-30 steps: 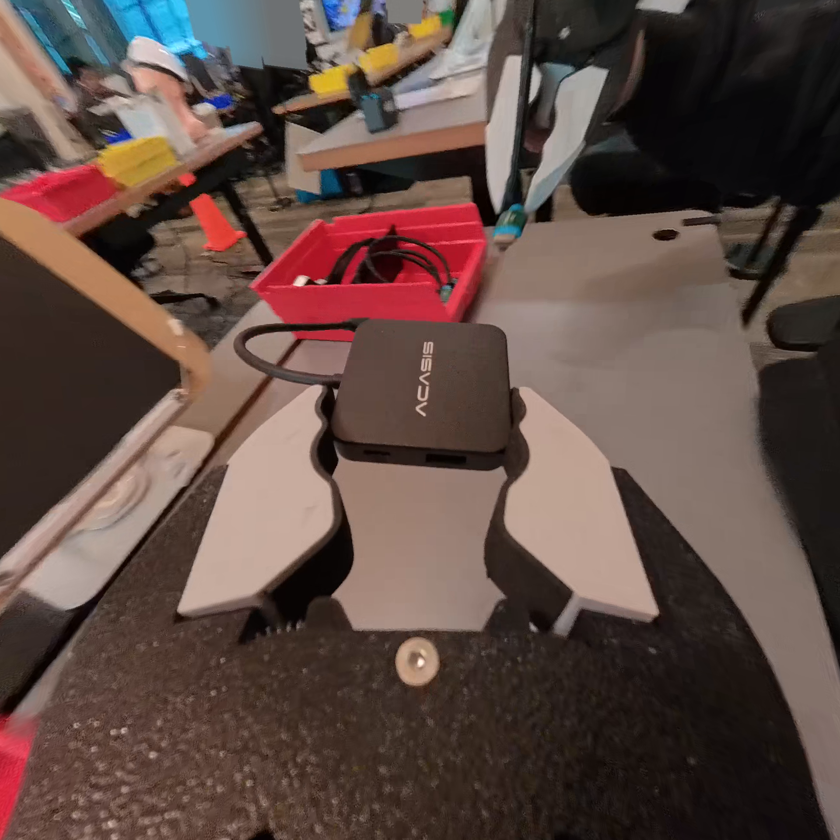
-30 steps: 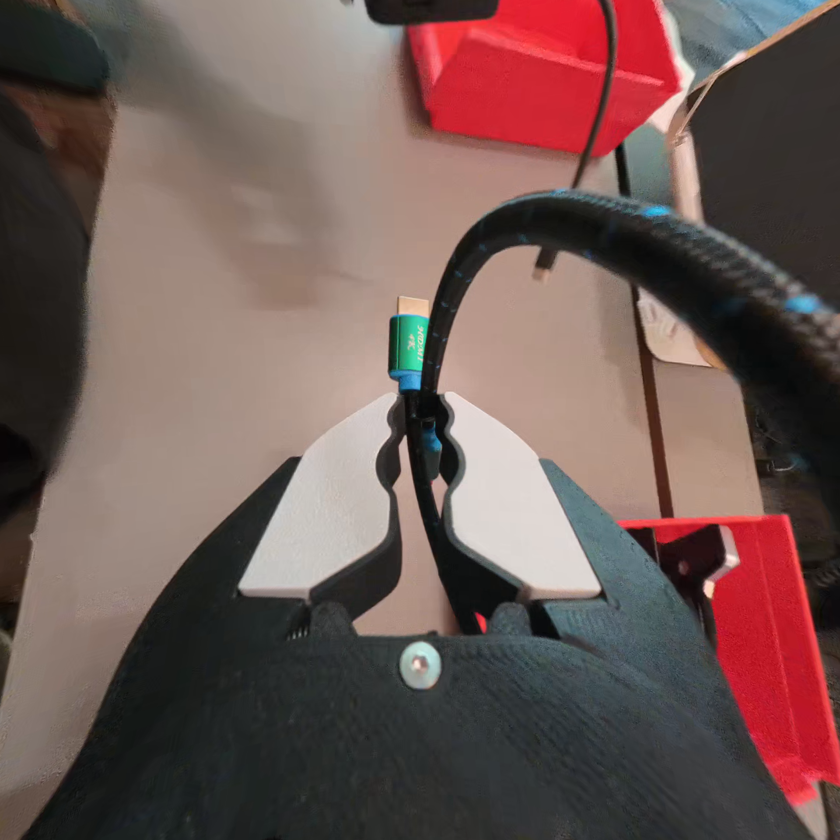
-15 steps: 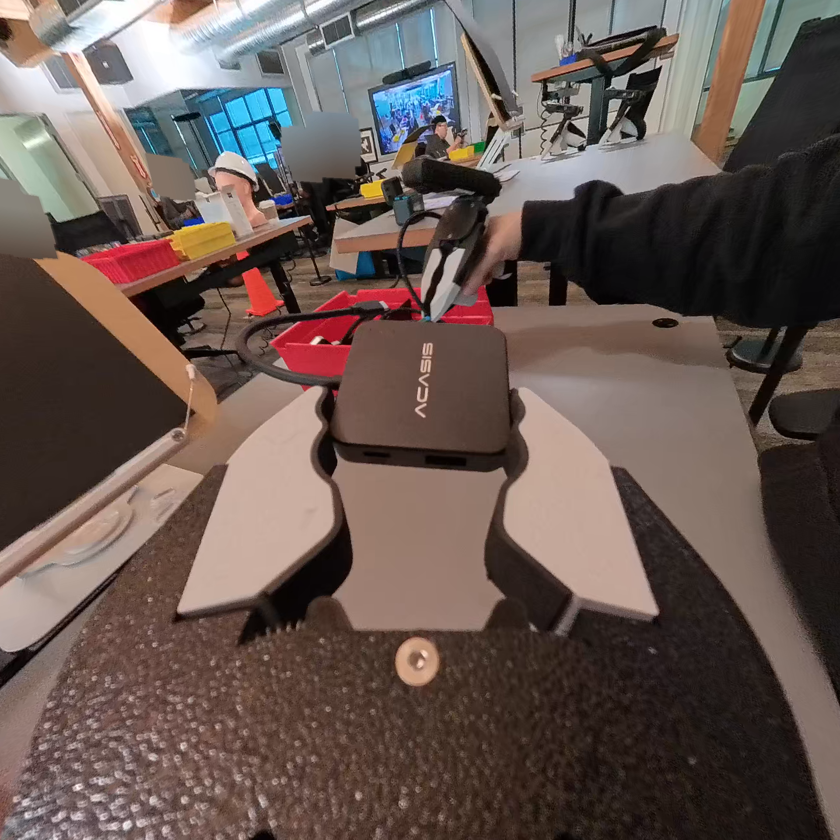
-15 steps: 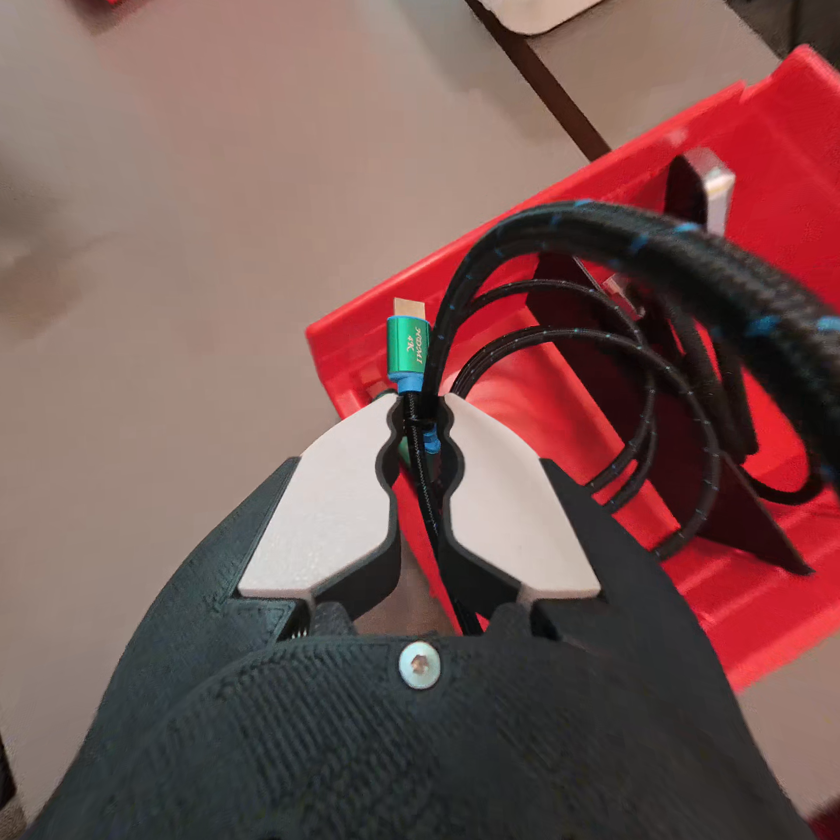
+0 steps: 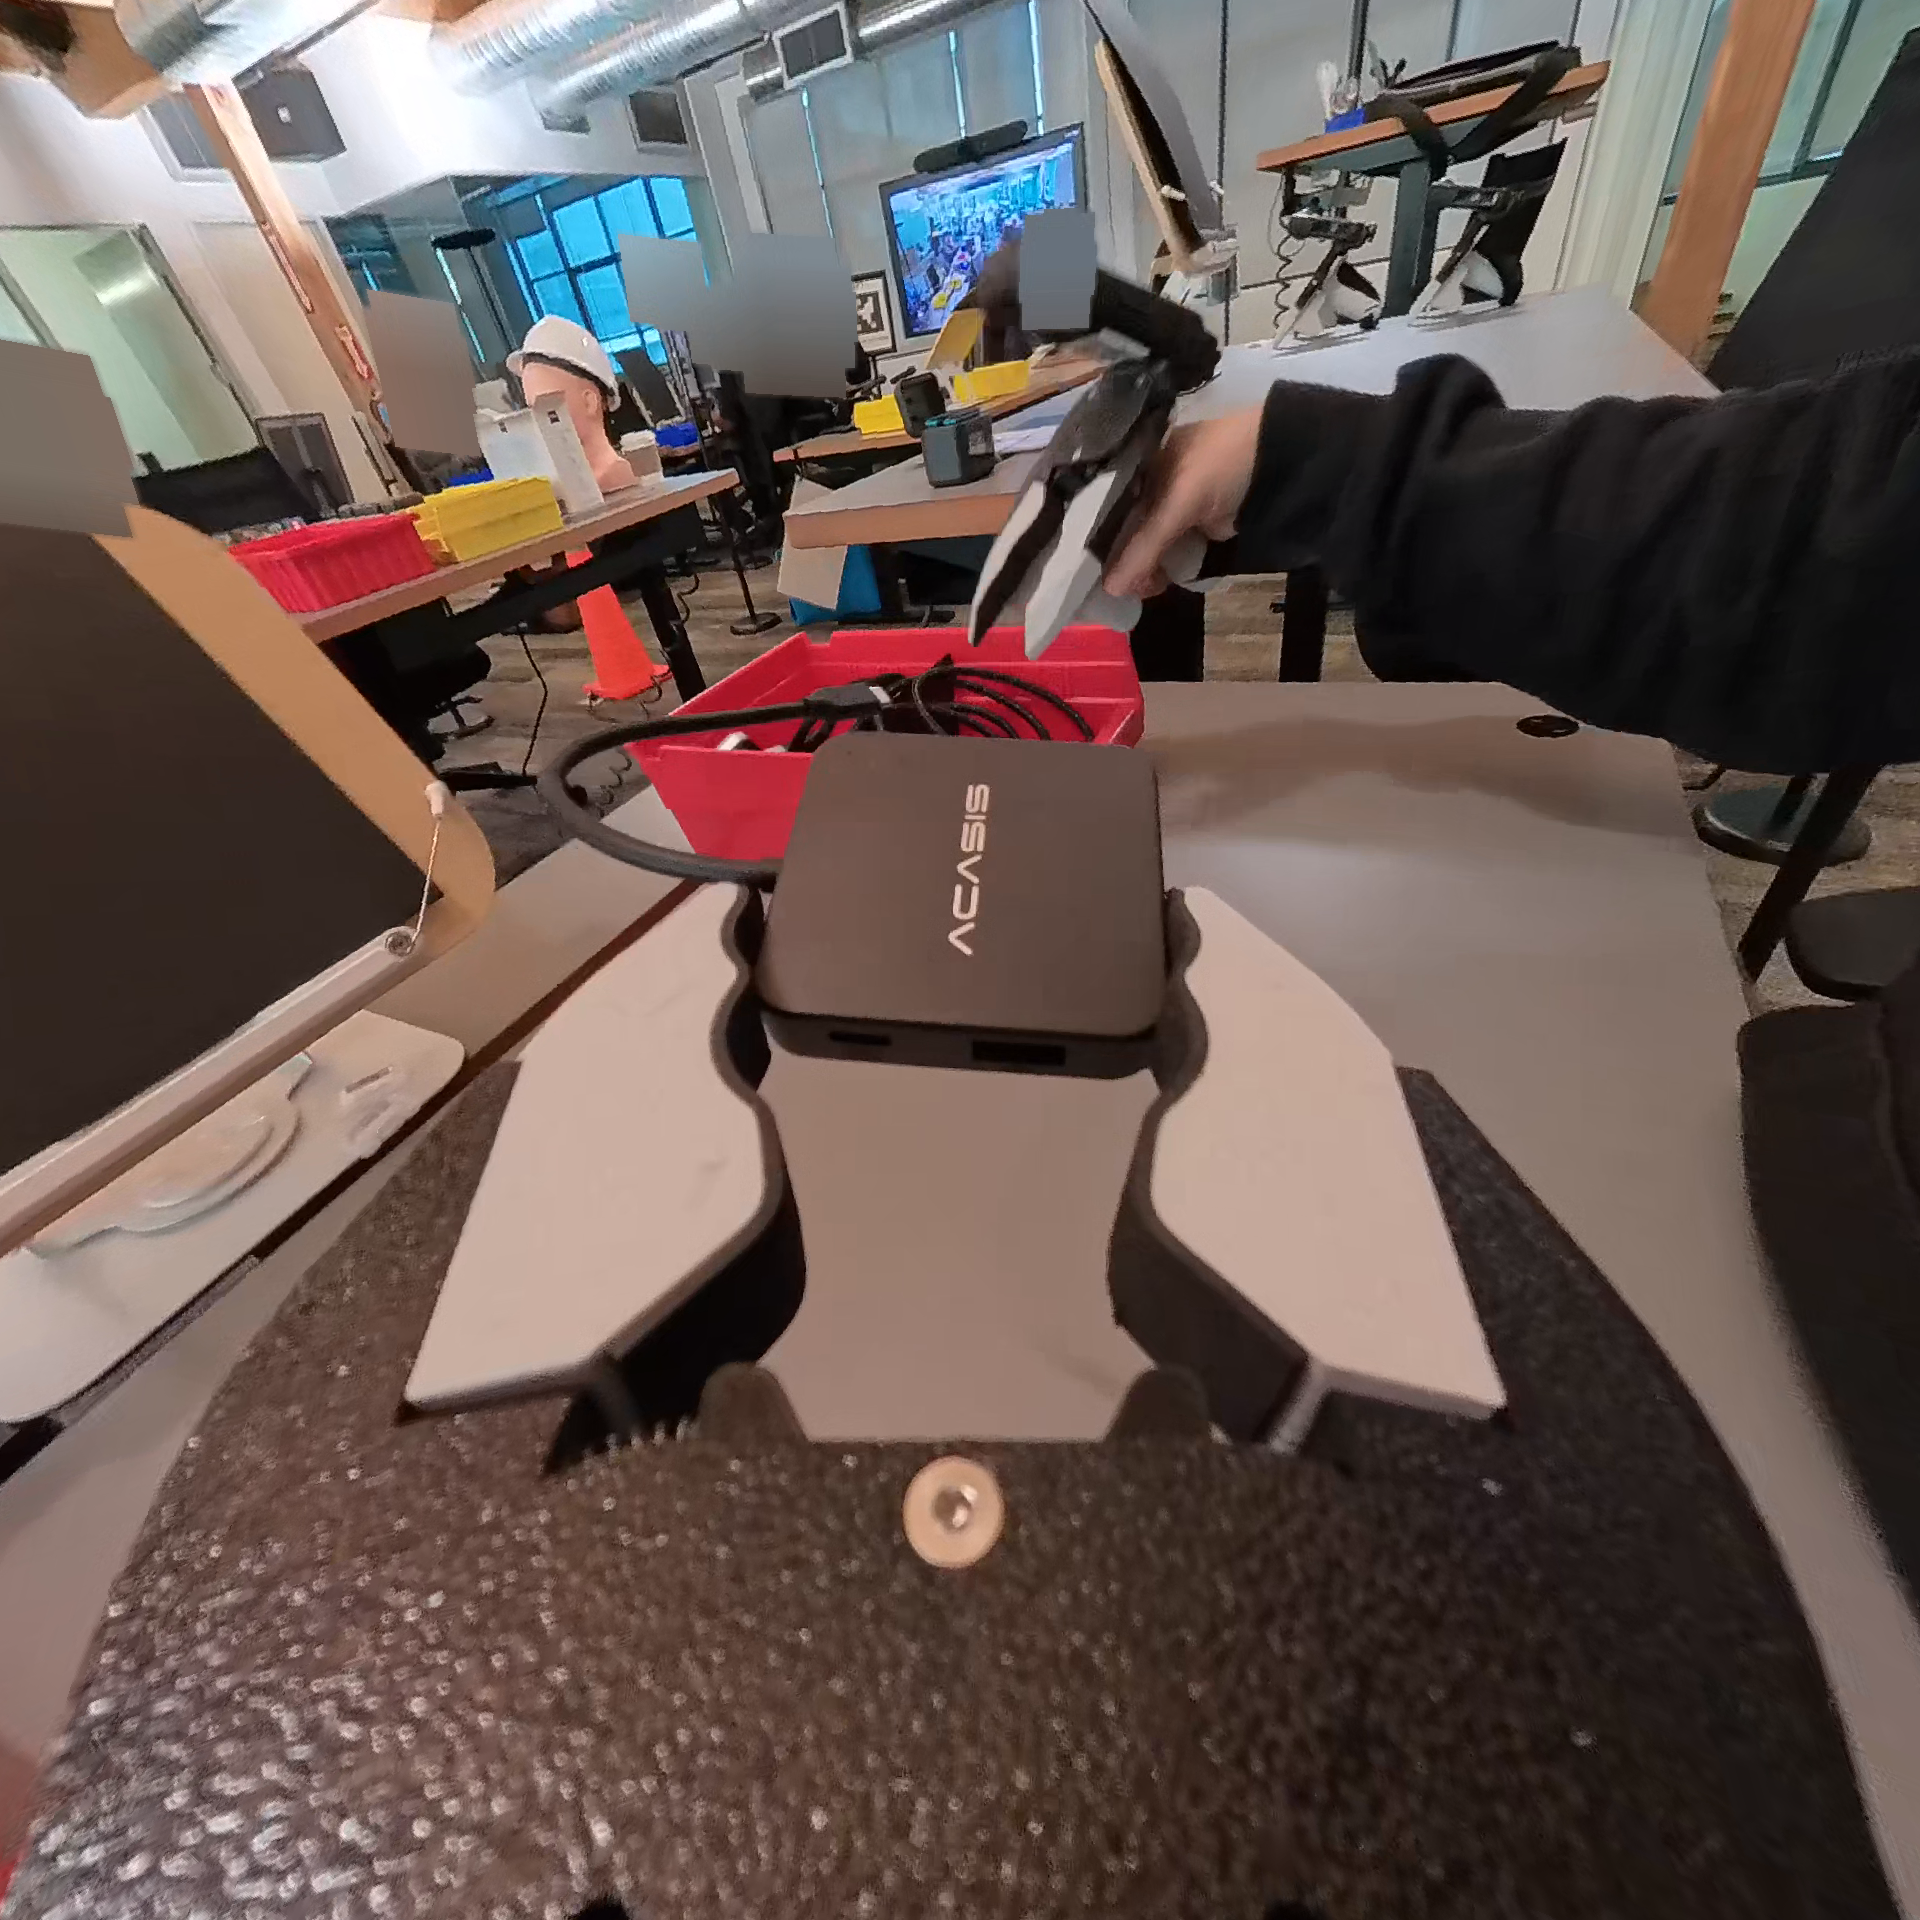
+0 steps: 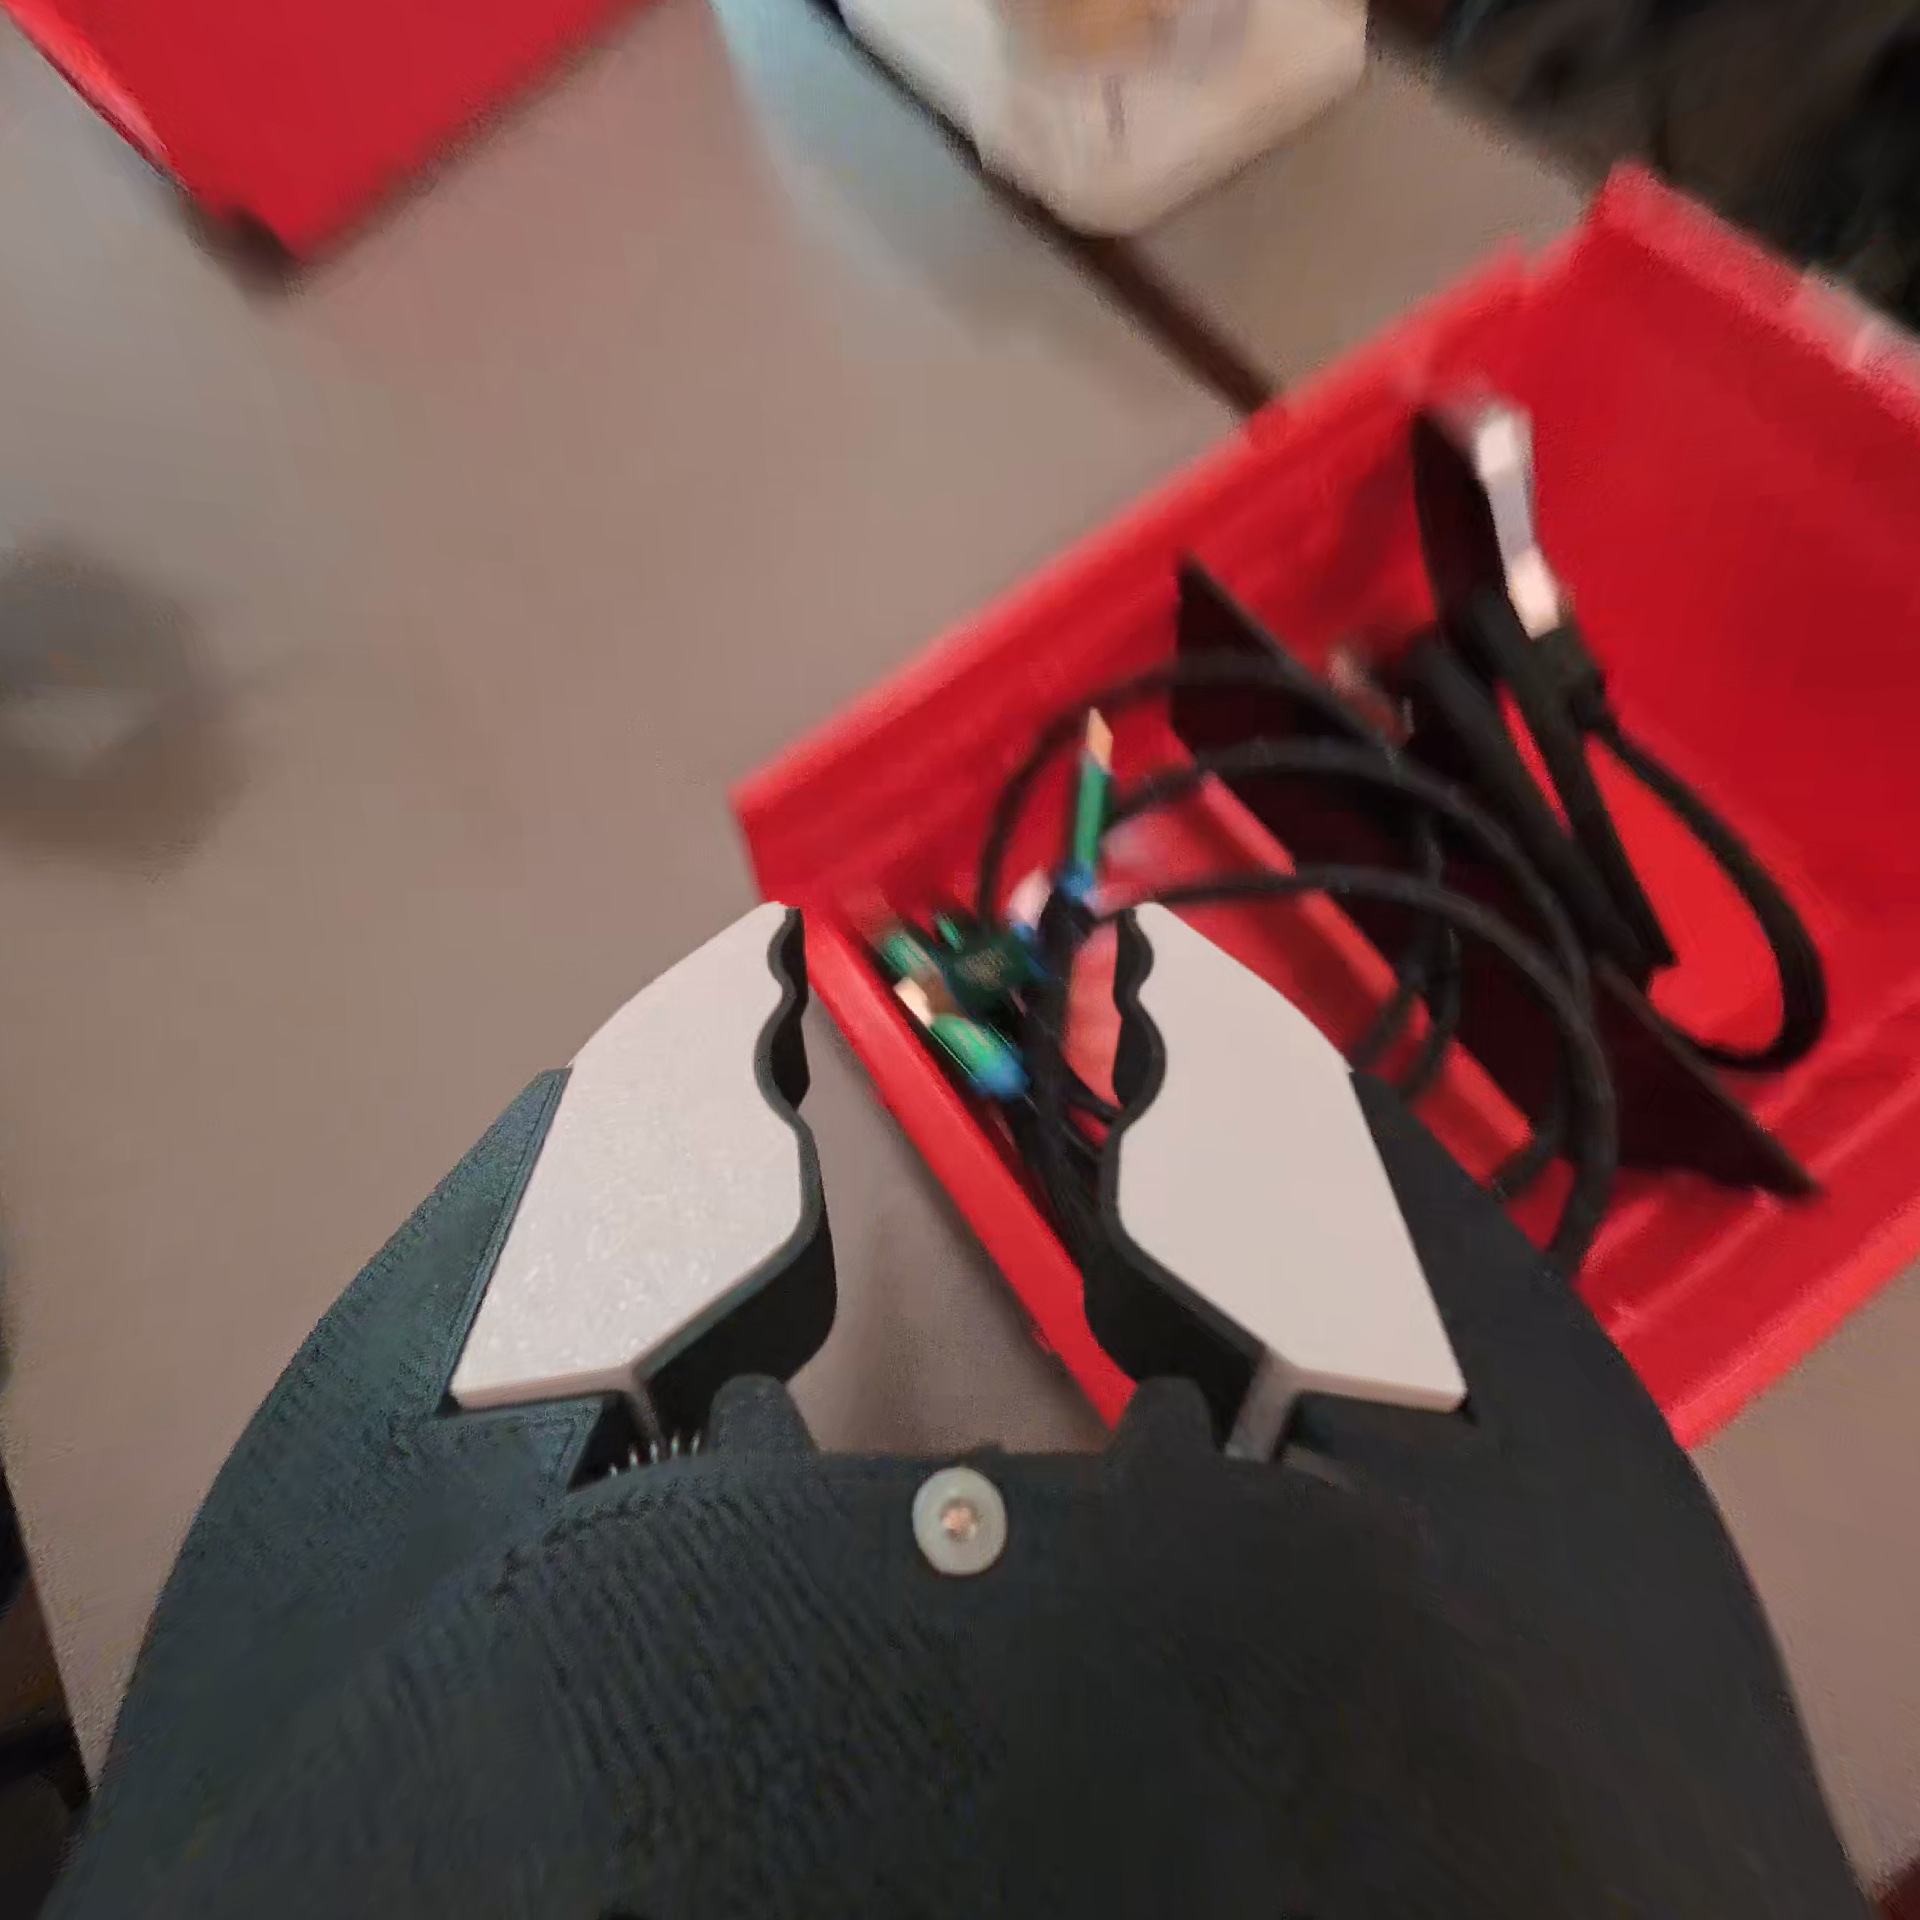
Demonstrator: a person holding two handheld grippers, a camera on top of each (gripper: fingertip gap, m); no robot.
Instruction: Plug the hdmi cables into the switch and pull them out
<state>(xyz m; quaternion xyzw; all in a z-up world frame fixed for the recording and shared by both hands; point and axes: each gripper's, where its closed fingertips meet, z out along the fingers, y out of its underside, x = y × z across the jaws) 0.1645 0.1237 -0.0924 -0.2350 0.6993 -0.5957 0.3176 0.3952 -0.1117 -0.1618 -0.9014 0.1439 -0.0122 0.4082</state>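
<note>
Fingers of the left gripper [image 5: 961, 997] are clamped on the black switch [image 5: 961, 894], held above the grey table [image 5: 1455, 883]. The right gripper [image 6: 961, 935] hangs with fingers apart, empty, over the red bin [image 6: 1714, 436]. The braided HDMI cables [image 6: 1351, 831], green-plugged, lie coiled inside that bin.

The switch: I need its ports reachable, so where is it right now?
In the left wrist view the switch sits centre frame, clamped between the left claw's fingers above the table, just in front of the red bin.
</note>
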